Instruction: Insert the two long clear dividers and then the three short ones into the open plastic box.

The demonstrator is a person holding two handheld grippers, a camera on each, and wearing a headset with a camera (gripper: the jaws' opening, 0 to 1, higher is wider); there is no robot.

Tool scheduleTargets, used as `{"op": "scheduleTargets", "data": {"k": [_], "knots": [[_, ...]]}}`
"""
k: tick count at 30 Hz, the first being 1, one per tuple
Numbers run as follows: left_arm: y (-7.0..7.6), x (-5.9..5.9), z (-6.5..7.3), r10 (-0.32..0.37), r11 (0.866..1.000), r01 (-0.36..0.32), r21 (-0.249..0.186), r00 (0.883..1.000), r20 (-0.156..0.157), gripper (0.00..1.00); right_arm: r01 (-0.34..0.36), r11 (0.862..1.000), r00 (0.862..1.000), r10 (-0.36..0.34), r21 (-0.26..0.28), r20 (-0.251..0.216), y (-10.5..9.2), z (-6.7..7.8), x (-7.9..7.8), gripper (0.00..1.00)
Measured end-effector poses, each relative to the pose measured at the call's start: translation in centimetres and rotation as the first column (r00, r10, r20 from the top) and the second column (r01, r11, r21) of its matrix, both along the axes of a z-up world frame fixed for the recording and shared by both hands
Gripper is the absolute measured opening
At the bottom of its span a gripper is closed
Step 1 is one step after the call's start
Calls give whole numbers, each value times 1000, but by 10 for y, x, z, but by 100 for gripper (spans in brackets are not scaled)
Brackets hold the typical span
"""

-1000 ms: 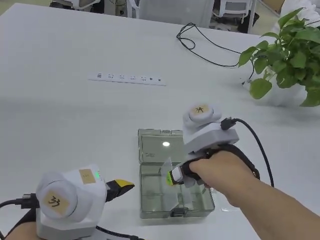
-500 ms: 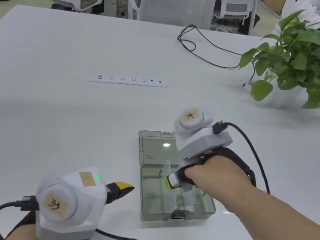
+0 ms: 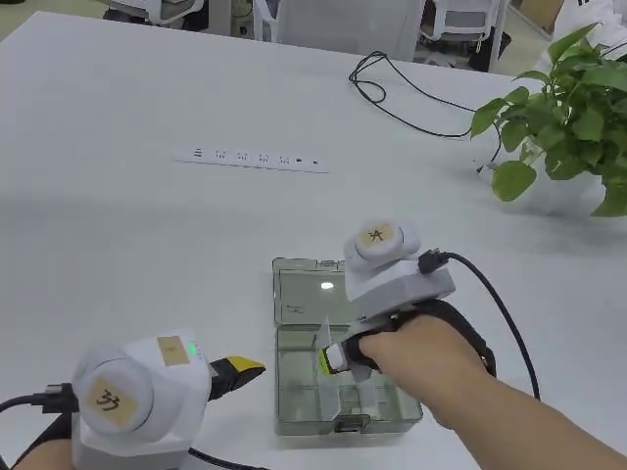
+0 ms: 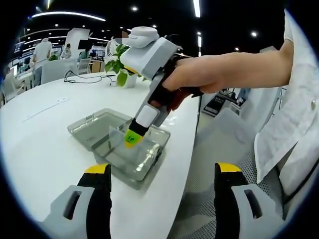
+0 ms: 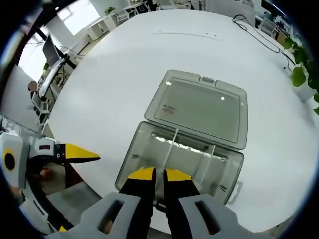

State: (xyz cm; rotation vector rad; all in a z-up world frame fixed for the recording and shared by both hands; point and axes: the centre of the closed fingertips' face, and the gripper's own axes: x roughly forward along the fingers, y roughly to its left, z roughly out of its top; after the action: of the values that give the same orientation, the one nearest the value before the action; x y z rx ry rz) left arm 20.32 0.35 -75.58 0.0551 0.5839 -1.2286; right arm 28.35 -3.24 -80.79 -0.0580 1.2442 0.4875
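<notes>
Office: mtg table [image 3: 118, 225], chairs [image 3: 460, 20], pwr strip [image 3: 257, 157]

box [image 3: 299, 294] on table [image 3: 147, 225], plant [image 3: 568, 108] behind right

The right gripper [image 3: 331, 360] has eased down and toward the table's left edge, sinking the clear divider [image 3: 324, 336] it pinches deeper into the open box [image 3: 294, 421].

Plastic box [image 3: 299, 416]: smoky clear, shallow, rectangular, open. Lid [image 3: 306, 289] lies flat at 12 o'clock of the tray, joined along the hinge. In the right gripper view, thin clear partitions [image 5: 174, 139] stand in the tray near the hinge side; count unclear. One clear divider [image 3: 325, 335] stands upright on edge over the tray's 10 o'clock part, lower end inside, pinched in the right gripper [image 3: 328, 360].
</notes>
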Motion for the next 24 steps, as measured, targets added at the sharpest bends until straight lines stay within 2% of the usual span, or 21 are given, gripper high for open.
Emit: {"op": "scheduleTargets", "data": {"k": [12,22,24], "knots": [[1,2,0,9,1000,-9,-4,1000,-1,86,22,1000,999,-22,-1,31,1,-10,0,8],[2,3,1,12,1000,-12,-5,1000,1,86,55,998,998,-56,35,32,1,-17,-1,9],[2,3,0,12,1000,-12,-2,1000,2,87,44,998,998,-46,38,37,2,-17,-1,9]]}}
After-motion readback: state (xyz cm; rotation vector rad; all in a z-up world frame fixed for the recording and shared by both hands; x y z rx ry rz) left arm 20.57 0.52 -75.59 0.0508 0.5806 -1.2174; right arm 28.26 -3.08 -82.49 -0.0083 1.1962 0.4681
